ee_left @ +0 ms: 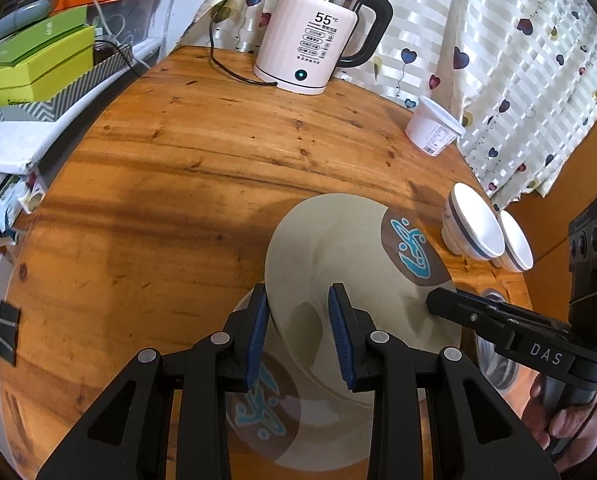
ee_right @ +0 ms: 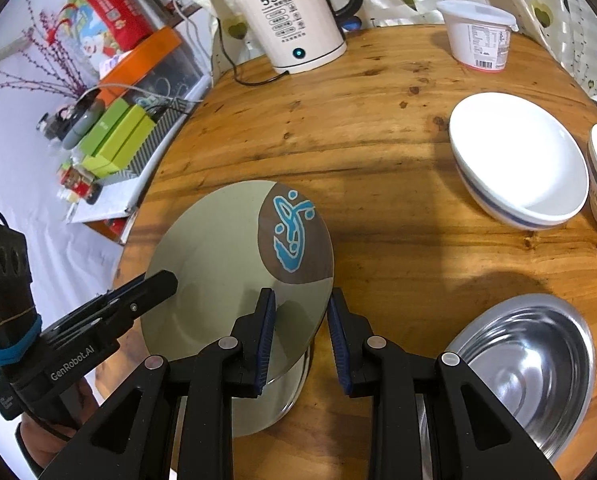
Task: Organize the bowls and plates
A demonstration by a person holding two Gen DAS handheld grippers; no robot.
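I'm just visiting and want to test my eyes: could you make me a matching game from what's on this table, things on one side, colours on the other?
Things:
1. kettle
2. held plate
3. metal bowl
4. boxes

Colours:
A. shiny silver
B. lime green
C. pale grey-green with a blue design
D. cream with a black handle

Pairs: 1-D, 2-C, 3-A, 4-B

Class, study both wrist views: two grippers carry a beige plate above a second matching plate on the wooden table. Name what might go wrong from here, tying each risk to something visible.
1. The upper plate is pinched only at its rim by the left gripper and the right gripper; it looks tilted and may slip.
2. Dropped, it would probably strike the lower plate and chip it.
3. The steel bowl sits close to the right gripper; a sideways swing could knock it.
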